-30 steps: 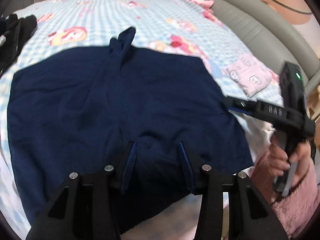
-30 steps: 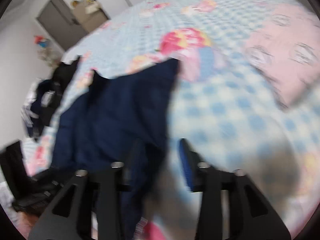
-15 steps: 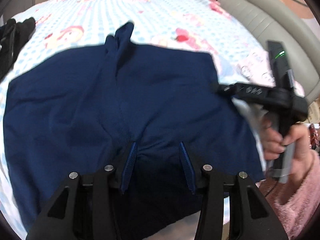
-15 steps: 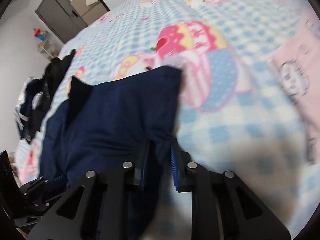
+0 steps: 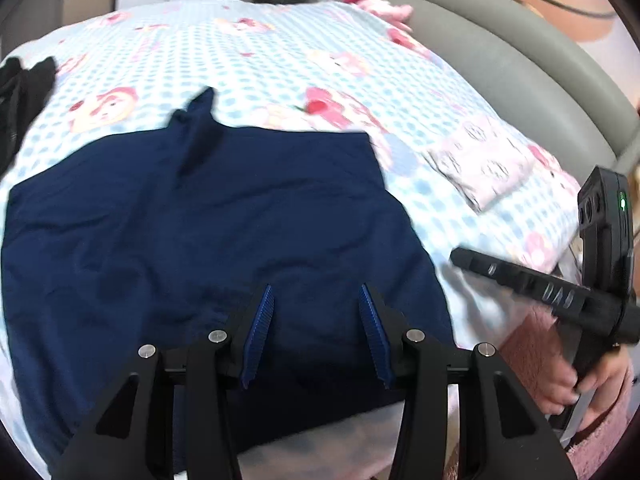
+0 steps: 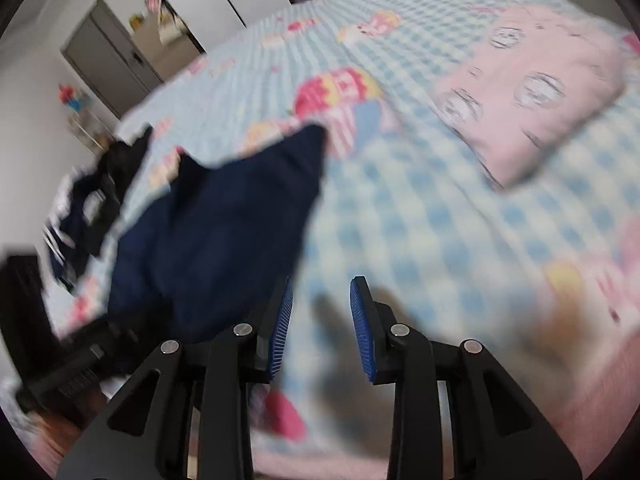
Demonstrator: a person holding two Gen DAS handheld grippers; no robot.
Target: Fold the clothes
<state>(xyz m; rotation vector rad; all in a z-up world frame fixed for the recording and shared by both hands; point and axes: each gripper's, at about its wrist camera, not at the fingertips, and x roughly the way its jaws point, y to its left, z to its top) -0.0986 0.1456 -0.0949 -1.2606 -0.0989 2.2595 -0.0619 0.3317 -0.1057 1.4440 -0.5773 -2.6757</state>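
Observation:
A navy blue garment [image 5: 208,224] lies spread flat on the blue checked bed sheet [image 5: 256,52], with a narrow strip sticking out at its far edge. My left gripper [image 5: 316,320] hovers open over the garment's near hem, nothing between its fingers. In the right wrist view my right gripper [image 6: 322,320] is open over bare sheet, just right of the garment's right edge [image 6: 224,232]. The left wrist view shows the right gripper [image 5: 460,258] held by a hand [image 5: 568,384], clear of the cloth.
A folded pink cloth [image 5: 480,168] lies on the sheet to the right of the garment. Black clothes [image 5: 24,92] are piled at the bed's left edge. A grey padded headboard [image 5: 500,52] curves along the right. A pink fuzzy sleeve [image 5: 532,332] is near the bed's front edge.
Half a second ago the right gripper was shut on the garment's right edge; it has let go, opened and drawn back to the right. The left gripper stays open.

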